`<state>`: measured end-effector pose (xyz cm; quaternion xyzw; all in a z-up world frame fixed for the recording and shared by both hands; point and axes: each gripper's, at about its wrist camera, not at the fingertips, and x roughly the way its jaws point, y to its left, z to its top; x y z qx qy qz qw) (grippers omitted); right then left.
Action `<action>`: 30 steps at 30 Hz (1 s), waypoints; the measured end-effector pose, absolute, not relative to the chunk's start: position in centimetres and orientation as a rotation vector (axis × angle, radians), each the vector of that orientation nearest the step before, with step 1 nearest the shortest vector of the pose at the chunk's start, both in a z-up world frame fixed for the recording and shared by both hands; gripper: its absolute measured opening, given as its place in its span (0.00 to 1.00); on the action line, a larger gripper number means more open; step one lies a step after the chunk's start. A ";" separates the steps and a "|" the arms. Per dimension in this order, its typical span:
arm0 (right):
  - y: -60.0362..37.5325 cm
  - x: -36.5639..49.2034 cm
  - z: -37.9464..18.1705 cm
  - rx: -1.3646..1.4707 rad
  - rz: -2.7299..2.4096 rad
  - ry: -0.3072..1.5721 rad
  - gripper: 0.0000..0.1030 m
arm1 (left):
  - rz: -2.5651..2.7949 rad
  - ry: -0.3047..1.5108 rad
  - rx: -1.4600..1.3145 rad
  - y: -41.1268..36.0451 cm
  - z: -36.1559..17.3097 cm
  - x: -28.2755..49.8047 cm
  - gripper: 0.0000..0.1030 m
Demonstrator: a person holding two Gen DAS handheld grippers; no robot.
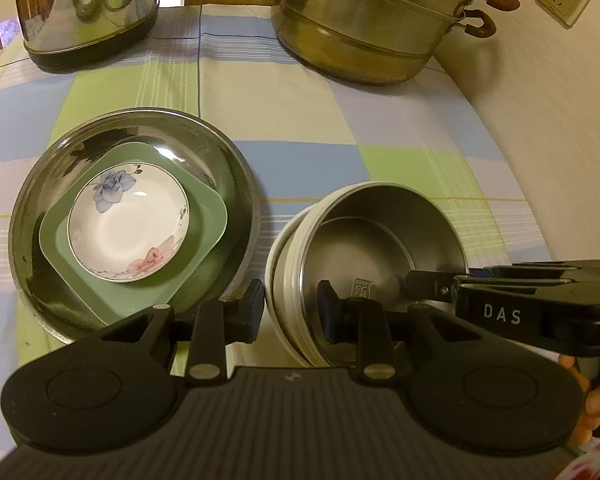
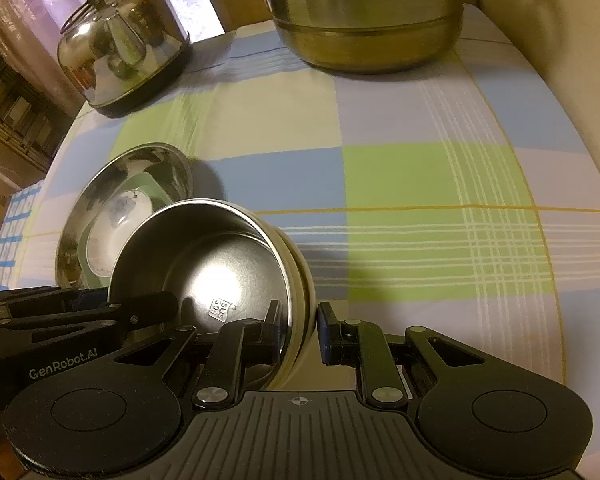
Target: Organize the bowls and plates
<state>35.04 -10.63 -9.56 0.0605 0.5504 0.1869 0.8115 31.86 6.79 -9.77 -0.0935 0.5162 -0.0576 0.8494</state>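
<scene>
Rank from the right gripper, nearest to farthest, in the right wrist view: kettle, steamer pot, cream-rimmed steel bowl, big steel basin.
1. Cream-rimmed steel bowl: its rim sits between the right gripper fingers.
2. Big steel basin: just behind the bowl, to the left.
3. Kettle at far left and steamer pot at far centre: too close to call.

The widest open stretch of the counter runs along its right edge, bare checked cloth from the near edge up to the steamer pot. At the far left corner stands the kettle. Toward the near left, the steel basin and the stacked bowls sit just beside each other (only a thin gap between them)
</scene>
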 end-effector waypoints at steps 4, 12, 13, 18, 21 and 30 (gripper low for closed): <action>-10.6 35.0 -9.6 0.137 0.395 1.172 0.18 | -0.120 1.081 -0.192 6.7 -9.8 31.8 0.25; -10.5 34.2 -9.0 0.076 0.401 1.132 0.29 | -0.076 1.060 -0.206 7.5 -8.8 30.8 0.38; -10.6 34.0 -8.8 0.069 0.396 1.121 0.39 | -0.070 1.049 -0.208 7.7 -8.5 30.5 0.41; -11.6 32.6 -6.9 0.099 0.408 1.049 0.63 | -0.023 0.998 -0.203 8.4 -6.4 28.9 0.56; -12.2 31.6 -5.8 0.111 0.413 1.023 0.67 | -0.007 0.970 -0.211 8.8 -5.2 27.4 0.61; -14.8 26.6 -3.4 0.167 0.437 0.962 0.71 | 0.039 0.933 -0.205 8.0 -2.9 21.1 0.72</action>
